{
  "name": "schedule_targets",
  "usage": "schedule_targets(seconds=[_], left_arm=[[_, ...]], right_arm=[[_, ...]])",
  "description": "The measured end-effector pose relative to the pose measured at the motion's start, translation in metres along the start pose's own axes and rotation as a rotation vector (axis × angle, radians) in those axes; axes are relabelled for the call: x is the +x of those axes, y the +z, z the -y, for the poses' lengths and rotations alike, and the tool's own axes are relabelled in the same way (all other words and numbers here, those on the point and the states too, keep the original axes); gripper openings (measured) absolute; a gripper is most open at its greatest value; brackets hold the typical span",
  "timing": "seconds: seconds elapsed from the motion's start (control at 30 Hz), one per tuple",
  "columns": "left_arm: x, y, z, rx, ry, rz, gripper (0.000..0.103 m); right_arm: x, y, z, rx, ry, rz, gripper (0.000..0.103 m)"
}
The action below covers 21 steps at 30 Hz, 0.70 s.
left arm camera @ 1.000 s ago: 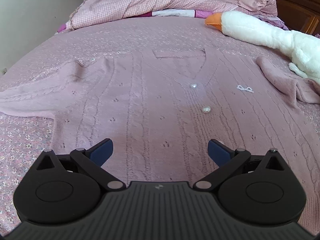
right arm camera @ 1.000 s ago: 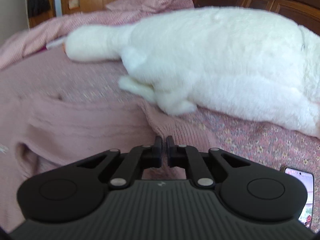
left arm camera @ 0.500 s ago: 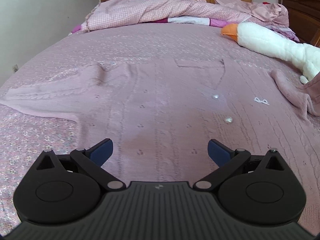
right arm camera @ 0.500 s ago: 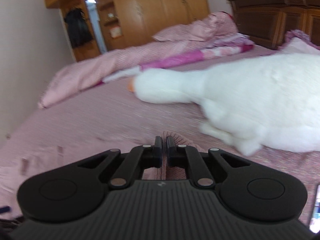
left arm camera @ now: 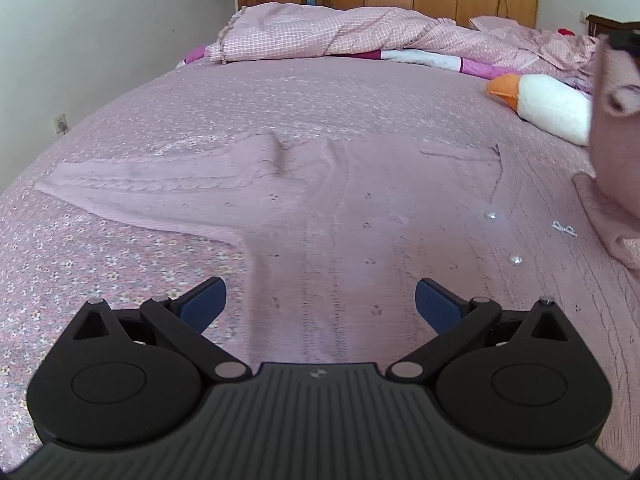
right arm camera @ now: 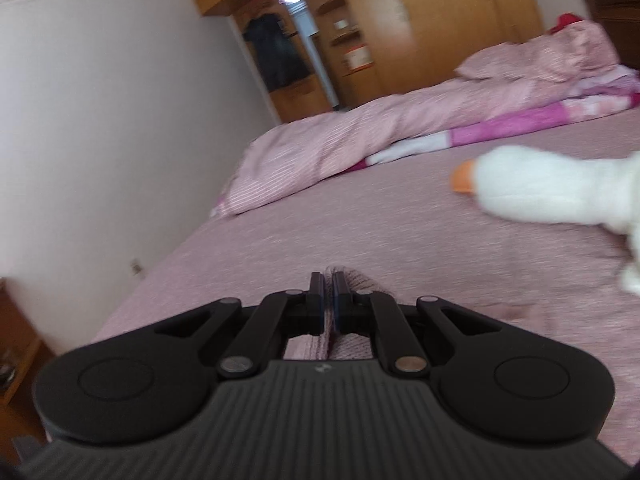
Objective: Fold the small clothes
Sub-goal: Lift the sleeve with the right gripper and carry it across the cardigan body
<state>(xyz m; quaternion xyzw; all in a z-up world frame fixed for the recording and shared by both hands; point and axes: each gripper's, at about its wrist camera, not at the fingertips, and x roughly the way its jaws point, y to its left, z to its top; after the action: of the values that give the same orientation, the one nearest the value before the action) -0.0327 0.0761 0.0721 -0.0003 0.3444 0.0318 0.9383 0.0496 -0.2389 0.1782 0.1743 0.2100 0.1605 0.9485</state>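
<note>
Hovering low over the bed (left arm camera: 120, 128), your left tongs (left arm camera: 320, 306) are spread wide with nothing between them. Just beyond them the pink cardigan (left arm camera: 340, 220) lies flat, its near sleeve (left arm camera: 160, 178) stretched out to the left. Your right tongs (right arm camera: 328, 298) are clenched on the other sleeve (left arm camera: 612, 128), lifted above the bed at the right edge. Farther back lie a goose toy (left arm camera: 548, 106) and a rumpled quilt (left arm camera: 320, 36).
</note>
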Motion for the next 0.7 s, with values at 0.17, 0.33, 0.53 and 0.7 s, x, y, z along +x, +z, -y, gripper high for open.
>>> schedule_targets(seconds=[0.17,0.33,0.53,0.7], left_arm=[[-0.006,-0.003,-0.015,0.006,0.012,0.010,0.103],[-0.005,-0.005,-0.029,-0.013,0.015,0.010,0.103],[-0.004,-0.006,-0.043,-0.036,0.016,0.013,0.103],[-0.002,-0.001,-0.047,-0.035,0.008,0.026,0.103]], right_arm=[[0.039,-0.015,-0.036,0.001,0.068,-0.068,0.007],[0.085,-0.037,-0.057,0.008,0.111,-0.157,0.007],[0.140,-0.067,-0.073,0.013,0.141,-0.277,0.008],[0.157,-0.079,-0.084,0.030,0.128,-0.297,0.010]])
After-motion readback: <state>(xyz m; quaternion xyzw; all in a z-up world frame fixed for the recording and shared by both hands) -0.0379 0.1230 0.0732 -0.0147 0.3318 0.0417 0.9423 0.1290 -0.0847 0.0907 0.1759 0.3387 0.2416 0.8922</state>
